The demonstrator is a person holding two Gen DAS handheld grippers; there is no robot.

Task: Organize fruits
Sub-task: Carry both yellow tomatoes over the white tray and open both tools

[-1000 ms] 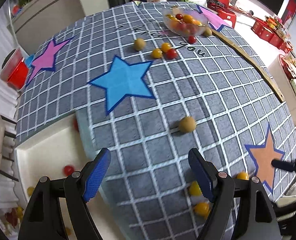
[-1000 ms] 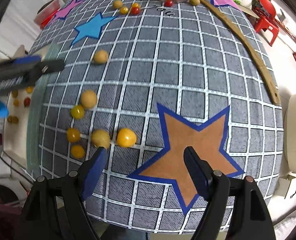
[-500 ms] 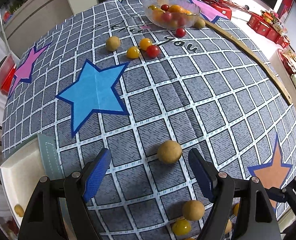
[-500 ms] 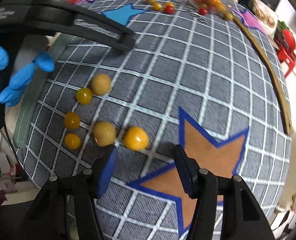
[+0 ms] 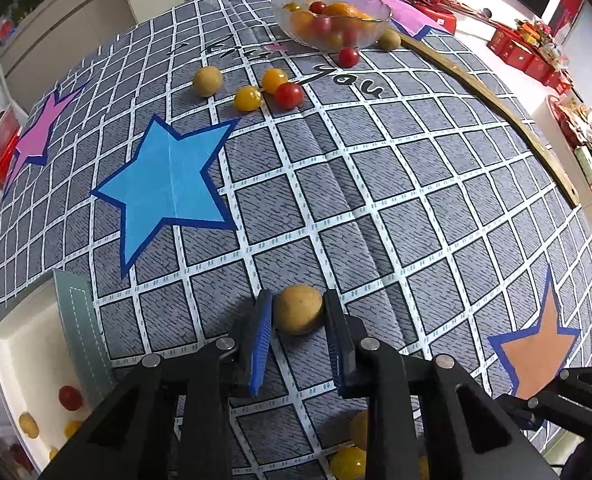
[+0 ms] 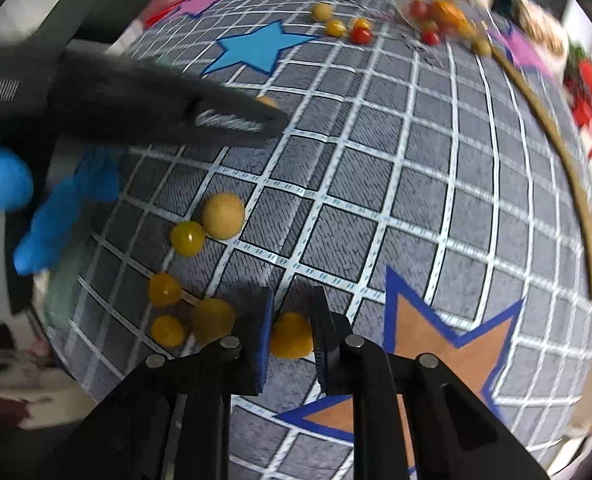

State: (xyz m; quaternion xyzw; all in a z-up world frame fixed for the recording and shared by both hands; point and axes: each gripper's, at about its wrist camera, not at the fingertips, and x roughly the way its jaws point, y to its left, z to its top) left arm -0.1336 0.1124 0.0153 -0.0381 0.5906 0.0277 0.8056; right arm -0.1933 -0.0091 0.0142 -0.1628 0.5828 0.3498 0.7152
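My left gripper (image 5: 298,314) is shut on a tan round fruit (image 5: 299,309) that rests on the grey checked cloth (image 5: 376,200). My right gripper (image 6: 291,330) is shut on a yellow round fruit (image 6: 292,335) near the cloth's front edge, beside an orange star. Several yellow and tan fruits (image 6: 206,224) lie just left of it. A glass bowl (image 5: 332,24) of red and orange fruits stands at the far side, with loose fruits (image 5: 268,88) before it.
A white tray (image 5: 12,352) holding a few small fruits sits off the cloth's left front corner. A wooden strip (image 5: 508,112) runs along the right edge. The left gripper's arm (image 6: 136,100) crosses the right wrist view at upper left.
Both grippers have moved forward and closed, the left on the tan fruit, the right on the yellow fruit. Both were open a second ago.
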